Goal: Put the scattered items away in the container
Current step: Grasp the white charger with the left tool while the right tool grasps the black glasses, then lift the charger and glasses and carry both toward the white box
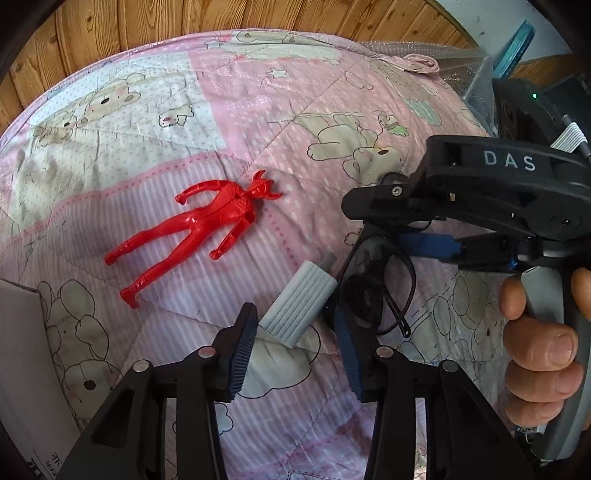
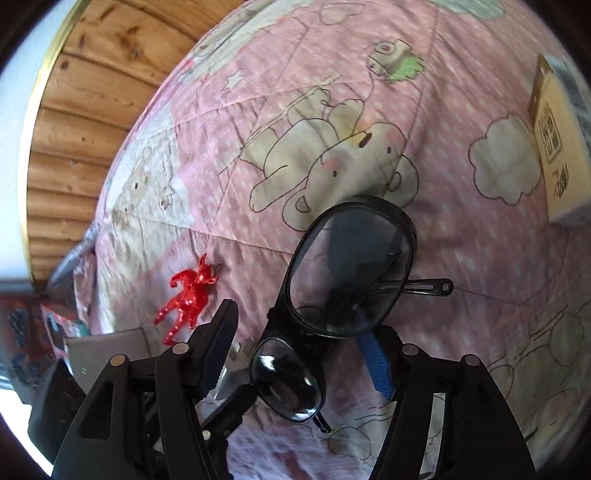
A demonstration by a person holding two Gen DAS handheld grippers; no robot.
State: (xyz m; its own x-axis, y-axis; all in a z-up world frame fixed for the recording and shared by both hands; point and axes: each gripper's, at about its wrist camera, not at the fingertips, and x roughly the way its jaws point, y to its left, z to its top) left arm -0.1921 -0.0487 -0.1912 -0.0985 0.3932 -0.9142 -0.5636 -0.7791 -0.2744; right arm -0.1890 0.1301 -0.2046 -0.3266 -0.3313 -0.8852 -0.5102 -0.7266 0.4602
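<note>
A red plastic figure (image 1: 195, 225) (image 2: 184, 301) lies flat on the pink quilt (image 1: 258, 110). A grey ribbed cylinder (image 1: 299, 306) lies just ahead of my left gripper (image 1: 297, 354), which is open and holds nothing. Black glasses (image 1: 373, 280) (image 2: 351, 266) rest to the right of the cylinder. My right gripper (image 1: 380, 230) (image 2: 299, 354), held by a hand (image 1: 535, 332), hovers over the glasses. Its jaws stand wide open, with the frame between and in front of them. I cannot tell if a pad touches the frame.
A white box (image 1: 18, 350) sits at the left edge of the bed. A yellowish carton (image 2: 557, 147) with a printed code lies on the quilt at the right. A wooden wall (image 1: 184, 18) borders the far side, and clear bubble wrap (image 1: 461, 74) sits at the far right.
</note>
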